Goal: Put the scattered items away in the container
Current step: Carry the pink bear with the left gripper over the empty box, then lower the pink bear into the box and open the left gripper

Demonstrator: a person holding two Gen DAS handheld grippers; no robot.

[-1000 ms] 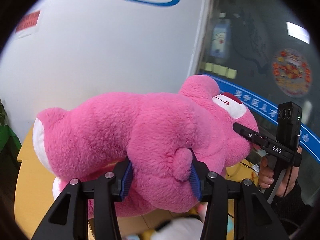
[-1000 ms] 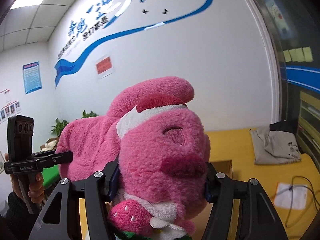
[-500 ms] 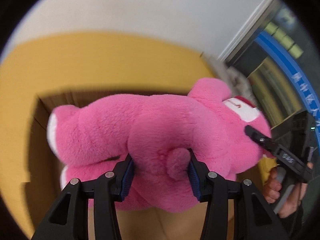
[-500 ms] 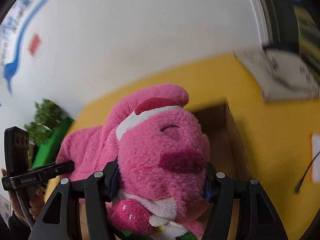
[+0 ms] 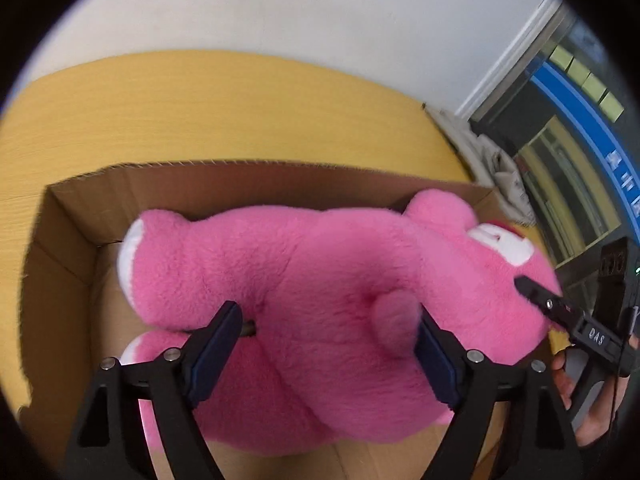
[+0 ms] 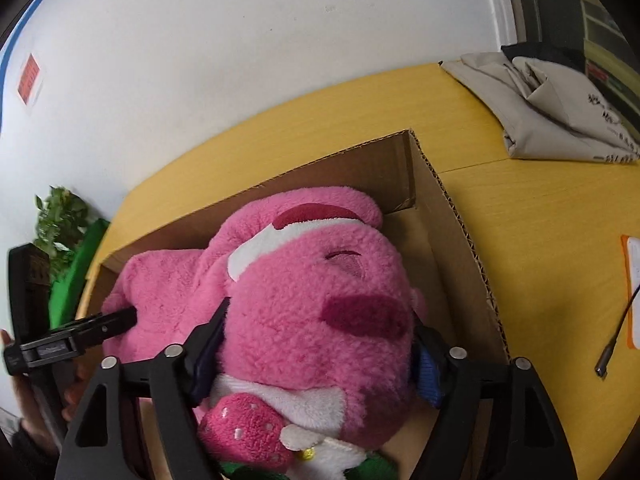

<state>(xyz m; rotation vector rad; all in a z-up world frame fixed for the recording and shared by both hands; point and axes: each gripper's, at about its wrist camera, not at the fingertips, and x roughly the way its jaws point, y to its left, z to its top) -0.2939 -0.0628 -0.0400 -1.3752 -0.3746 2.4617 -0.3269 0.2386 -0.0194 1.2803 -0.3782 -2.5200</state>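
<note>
Your left gripper (image 5: pixel 328 340) has its jaws clamped on the pink plush bear (image 5: pixel 320 280) around the rump, with the small round tail sitting just beside the right pad. Your right gripper (image 6: pixel 316 344) has its jaws clamped on the bear's head, one pad on each cheek, muzzle facing the camera. So you're carrying it two-handed, body stretched sideways between the grippers.

The bear is inside the outline of the open cardboard box (image 5: pixel 72 216), its body below the far wall's rim in both views. Can't tell whether it touches the box floor. In the left wrist view the white-soled feet point at the box's left wall, head toward the right end. In the right wrist view the head sits near the right wall of the box (image 6: pixel 448 216). The strawberry (image 6: pixel 244 428) and white flower trim hang under the chin, close to the lens.

The box stands on the yellow table (image 6: pixel 540 240). A folded grey cloth bag (image 6: pixel 560 108) lies at the table's far right corner, well apart from the box. A cable end (image 6: pixel 604 364) lies on the table right of the box. Green plant (image 6: pixel 60 216) sits off the far left edge, against the white wall.
</note>
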